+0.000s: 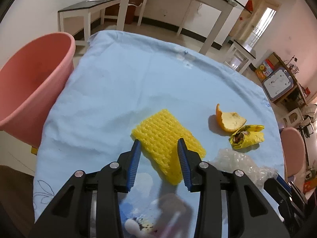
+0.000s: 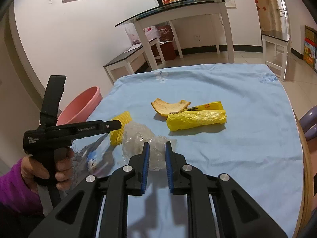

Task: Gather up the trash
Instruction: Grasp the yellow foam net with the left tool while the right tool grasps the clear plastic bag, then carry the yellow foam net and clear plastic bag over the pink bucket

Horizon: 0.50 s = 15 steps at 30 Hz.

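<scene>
Trash point(image 1: 168, 222) under left hand-held gripper point(image 1: 159, 145), perhaps tissue, blurred.

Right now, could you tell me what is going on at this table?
A person is clearing trash off a table with a blue cloth, with a handheld gripper in each hand. The right gripper is closed on a crumpled clear plastic wrap. The left gripper stands open over a yellow foam net, not gripping it. An orange peel and a rolled yellow plastic bag lie on the cloth. A pink bin stands beside the table.
</scene>
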Tool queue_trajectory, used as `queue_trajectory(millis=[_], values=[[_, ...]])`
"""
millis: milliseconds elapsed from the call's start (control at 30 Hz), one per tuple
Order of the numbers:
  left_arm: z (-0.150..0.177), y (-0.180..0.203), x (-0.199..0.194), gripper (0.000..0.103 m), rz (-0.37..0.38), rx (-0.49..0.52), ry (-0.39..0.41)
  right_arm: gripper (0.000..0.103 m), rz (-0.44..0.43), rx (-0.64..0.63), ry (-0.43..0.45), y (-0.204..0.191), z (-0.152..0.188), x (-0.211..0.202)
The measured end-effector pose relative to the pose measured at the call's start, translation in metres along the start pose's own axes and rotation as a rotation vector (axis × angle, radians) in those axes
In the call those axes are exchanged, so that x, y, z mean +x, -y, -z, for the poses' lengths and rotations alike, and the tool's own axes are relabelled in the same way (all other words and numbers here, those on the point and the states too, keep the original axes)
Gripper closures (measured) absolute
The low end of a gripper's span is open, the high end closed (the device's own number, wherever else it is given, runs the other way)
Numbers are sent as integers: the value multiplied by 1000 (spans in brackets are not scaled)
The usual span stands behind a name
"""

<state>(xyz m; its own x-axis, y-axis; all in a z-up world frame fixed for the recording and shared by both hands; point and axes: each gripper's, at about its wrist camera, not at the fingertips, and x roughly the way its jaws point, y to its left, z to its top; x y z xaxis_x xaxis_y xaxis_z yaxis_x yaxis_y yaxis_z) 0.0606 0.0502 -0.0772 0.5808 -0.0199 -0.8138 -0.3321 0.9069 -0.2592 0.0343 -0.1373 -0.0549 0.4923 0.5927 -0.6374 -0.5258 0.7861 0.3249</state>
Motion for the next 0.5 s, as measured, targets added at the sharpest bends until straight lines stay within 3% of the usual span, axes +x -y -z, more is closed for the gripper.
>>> queue_trajectory(millis=[100, 167, 233, 500], values=[[2, 2, -1, 66, -28, 4, 16, 88, -1, 4, 2, 1, 1, -1], [3, 2, -2, 86, -30, 5, 19, 88, 0, 3, 2, 1, 0, -1], [3, 2, -5, 95, -21, 7, 29, 88, -2, 2, 3, 1, 0, -1], [5, 7, -34, 96, 7, 65, 112, 88, 2, 17, 13, 4, 1, -2]])
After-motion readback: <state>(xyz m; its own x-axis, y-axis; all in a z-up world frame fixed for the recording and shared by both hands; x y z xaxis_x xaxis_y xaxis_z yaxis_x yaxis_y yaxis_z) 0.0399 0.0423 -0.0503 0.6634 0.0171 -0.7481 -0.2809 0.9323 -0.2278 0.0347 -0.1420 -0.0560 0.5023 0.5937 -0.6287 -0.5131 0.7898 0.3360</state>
